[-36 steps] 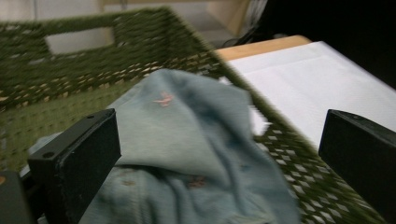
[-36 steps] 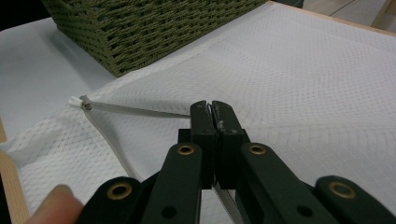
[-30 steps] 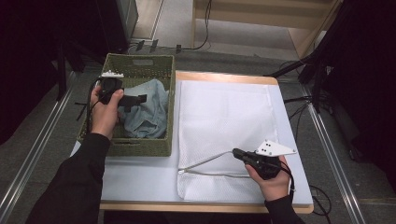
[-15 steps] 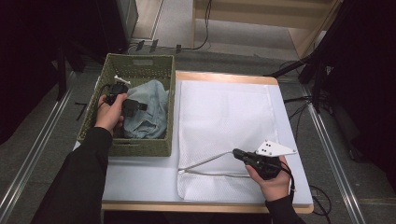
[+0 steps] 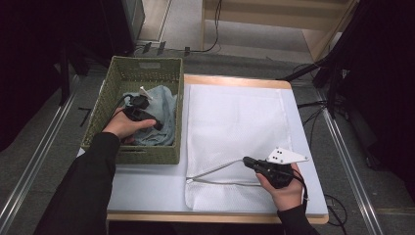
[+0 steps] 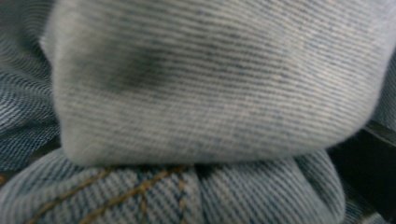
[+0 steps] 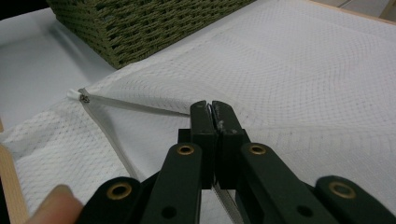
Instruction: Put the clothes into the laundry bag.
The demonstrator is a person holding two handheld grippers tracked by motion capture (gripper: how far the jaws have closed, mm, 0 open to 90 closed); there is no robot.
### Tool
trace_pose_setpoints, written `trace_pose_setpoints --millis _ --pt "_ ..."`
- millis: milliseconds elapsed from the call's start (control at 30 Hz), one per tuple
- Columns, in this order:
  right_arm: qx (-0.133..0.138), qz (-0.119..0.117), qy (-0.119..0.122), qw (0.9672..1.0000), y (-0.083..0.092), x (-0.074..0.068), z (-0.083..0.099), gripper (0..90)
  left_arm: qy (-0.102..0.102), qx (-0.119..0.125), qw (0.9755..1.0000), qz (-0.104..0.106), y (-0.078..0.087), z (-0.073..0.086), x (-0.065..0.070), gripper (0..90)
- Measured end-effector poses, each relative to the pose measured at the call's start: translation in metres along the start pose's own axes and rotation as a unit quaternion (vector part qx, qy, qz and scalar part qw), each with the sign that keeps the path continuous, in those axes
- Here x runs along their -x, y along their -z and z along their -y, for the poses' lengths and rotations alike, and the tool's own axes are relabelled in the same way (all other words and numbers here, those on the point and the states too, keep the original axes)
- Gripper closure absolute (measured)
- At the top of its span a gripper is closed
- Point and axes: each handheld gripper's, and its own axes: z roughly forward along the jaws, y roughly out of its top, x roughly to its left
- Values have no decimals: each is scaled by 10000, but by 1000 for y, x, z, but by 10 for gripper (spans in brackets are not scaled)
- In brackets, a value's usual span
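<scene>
Denim garment (image 5: 155,116), pale blue and crumpled, lies inside the green woven basket (image 5: 142,73) at the left end of the table (image 5: 147,188). In the left gripper view the denim (image 6: 219,88) presses right up to the lens: a thick fold of twill weave above, a seam with tan stitching below. The left gripper (image 5: 157,126) is down in the basket on top of the cloth, held by the person's left hand (image 5: 125,128), with its grey plate tilted toward the far wall of the basket. Its jaws are buried in or against the fabric, and I cannot tell whether they stand apart or together.

Just beside the basket on its right, a white mesh laundry bag (image 5: 235,122) lies flat across most of the tabletop. Its zippered mouth is at the near end, and one edge of that mouth is lifted so the opening forms a narrow wedge. The right gripper (image 5: 246,160), held in the right hand (image 5: 284,188), has its 2 jaws pressed together on the raised edge of the bag. In the right gripper view the gripper (image 7: 211,109) pinches the mesh right at the zipper tape, the white zipper line (image 7: 135,105) runs away to the left toward the basket's corner (image 7: 140,28), and a fingertip (image 7: 56,205) shows at the lower left.
</scene>
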Motion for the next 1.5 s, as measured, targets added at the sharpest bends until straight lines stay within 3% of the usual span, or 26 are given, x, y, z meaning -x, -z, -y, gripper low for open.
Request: trace_pose_setpoints --millis 133,267,333,400,467,633,700,733,767,800,833,867,933,967,1067,1133,1333,1500 --pt "-41 -7 13 10000 -2 -1 0 897 -71 -223 9991 -354 -3 -4 7 46" --pt "-40 -12 11 10000 -2 -1 1 897 -150 -244 9990 -334 0 -6 10 134" --pt "-37 -28 15 10000 -2 0 1 897 -374 -189 9989 -215 6 -6 14 314" --pt "-40 -34 5 10000 -2 0 1 897 -395 -176 9990 -107 6 -6 16 461" --pt "-48 -31 24 10000 -4 -1 0 897 -593 -222 9978 -182 7 -6 22 512" --pt "-68 -37 31 10000 -6 -2 0 897 -763 -193 9964 -303 8 -6 29 592" --pt "-89 -42 30 9999 -6 -2 0 897 -749 -88 9968 -274 10 -6 29 623" --pt "-90 -42 22 9999 -6 -2 1 897 -624 100 9979 -169 15 -6 26 633" --pt "-90 -42 22 9999 -6 -2 1 897 -624 100 9979 -169 15 -6 26 636" --pt "-72 -57 32 10000 -6 -1 1 897 -480 275 9985 -5 19 -6 23 636" --pt "-72 -43 -8 10000 -5 -1 2 897 -428 499 9977 173 26 -4 19 643" --pt "-72 -43 -8 10000 -5 -1 2 897 -428 499 9977 173 26 -4 19 648" --pt "-63 -54 8 10000 -4 1 2 897 -465 879 9947 277 36 0 17 656" --pt "-63 -54 8 10000 -4 1 2 897 -465 879 9947 277 36 0 17 658" --pt "-44 -36 -11 10000 -3 1 2 898 -360 1512 9871 384 51 7 13 662" --pt "-47 -31 -7 10000 -3 1 2 898 -371 1723 9837 347 57 10 12 663" --pt "-59 -28 6 10000 -4 1 2 899 -333 2495 9674 295 84 22 7 663" --pt "-46 -63 29 10000 -4 1 2 900 -212 2964 9539 421 103 32 1 660"
